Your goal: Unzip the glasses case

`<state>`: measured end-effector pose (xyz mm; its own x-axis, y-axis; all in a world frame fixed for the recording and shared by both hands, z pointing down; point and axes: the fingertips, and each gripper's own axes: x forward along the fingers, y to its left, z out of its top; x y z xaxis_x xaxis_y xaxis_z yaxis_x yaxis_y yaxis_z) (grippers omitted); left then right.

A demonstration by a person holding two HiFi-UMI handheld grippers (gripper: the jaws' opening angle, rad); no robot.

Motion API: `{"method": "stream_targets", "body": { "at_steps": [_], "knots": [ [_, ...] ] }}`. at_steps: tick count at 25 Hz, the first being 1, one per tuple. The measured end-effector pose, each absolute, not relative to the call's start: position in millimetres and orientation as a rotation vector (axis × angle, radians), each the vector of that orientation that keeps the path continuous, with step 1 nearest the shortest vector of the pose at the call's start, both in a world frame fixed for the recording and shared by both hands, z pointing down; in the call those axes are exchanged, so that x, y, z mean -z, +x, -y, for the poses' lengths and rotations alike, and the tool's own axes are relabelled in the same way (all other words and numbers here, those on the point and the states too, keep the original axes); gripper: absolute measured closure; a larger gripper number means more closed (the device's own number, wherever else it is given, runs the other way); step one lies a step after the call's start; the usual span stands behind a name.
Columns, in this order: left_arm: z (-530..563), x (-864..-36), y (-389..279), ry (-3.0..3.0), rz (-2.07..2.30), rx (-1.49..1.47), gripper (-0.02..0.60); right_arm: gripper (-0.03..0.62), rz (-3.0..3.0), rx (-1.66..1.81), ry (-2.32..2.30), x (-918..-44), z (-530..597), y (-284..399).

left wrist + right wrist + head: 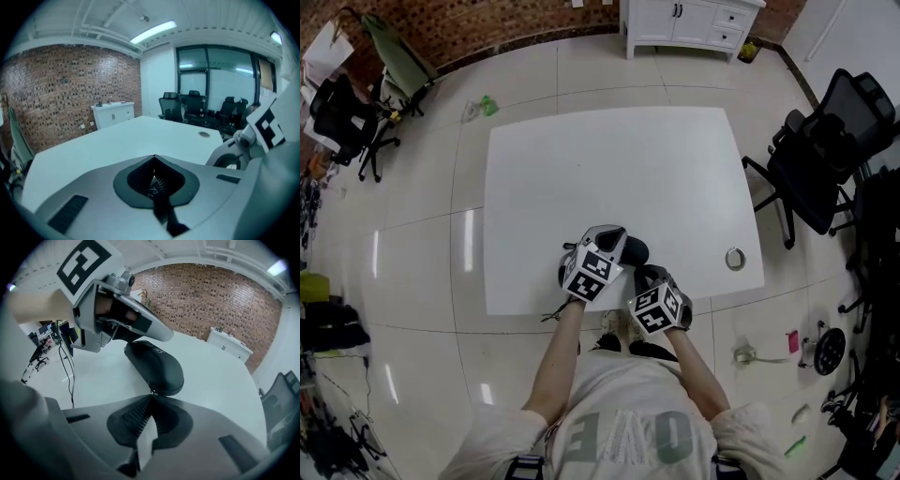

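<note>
The surface (609, 159) is open across its far half and left side. At the near edge, the glasses case (635, 250), left claw (153, 157) and right claw (151, 393) crowd together. A chair (825, 150) stands near the right edge.

One glasses case (630, 249), two tools, left (612, 236) and right (647, 275), one white table (609, 169), one white cabinet (689, 23).

from my feed: white table (609, 178) with a round grommet (735, 259) near its right edge; black office chair (830, 155) just beside it; white cabinet (689, 23) by the brick wall (487, 28); something small and green (488, 105) on the tile floor (422, 244)
</note>
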<state>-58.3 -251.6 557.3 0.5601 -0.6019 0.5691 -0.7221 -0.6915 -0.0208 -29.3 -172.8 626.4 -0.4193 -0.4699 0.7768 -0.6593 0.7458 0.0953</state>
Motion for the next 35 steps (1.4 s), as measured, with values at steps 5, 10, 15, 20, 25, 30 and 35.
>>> {"method": "stream_targets", "body": {
  "at_steps": [5, 10, 15, 20, 25, 30, 35],
  "knots": [
    [231.0, -542.4, -48.6, 2.459, 1.062, -0.663, 0.591, 0.594, 2.114, -0.248, 0.808, -622.2, 162.0, -39.1],
    [213.1, -575.3, -37.3, 2.431, 1.025, -0.814, 0.591, 0.594, 2.135, -0.25, 0.772, -624.3, 151.3, -48.4],
    [208.2, -576.0, -42.9, 2.328, 1.105, -0.642, 0.591, 0.594, 2.13, -0.262, 0.76, -629.2, 146.4, -44.0],
    [206.0, -576.4, -43.1, 2.327, 1.099, -0.63, 0.591, 0.594, 2.106, -0.258, 0.794, -631.5, 153.7, -28.4],
    [204.3, -578.1, -43.5, 2.312, 1.103, -0.593, 0.591, 0.594, 2.09, -0.2, 0.804, -632.3, 186.1, -15.0],
    [206.6, -572.8, -49.7, 2.304, 1.133, -0.594, 0.591, 0.594, 2.074, -0.114, 0.75, -631.3, 198.8, -15.5],
    [210.4, -567.2, -96.7, 2.135, 1.329, -0.55, 0.591, 0.594, 2.078, -0.251, 0.895, -628.9, 203.2, 17.3]
  ]
}}
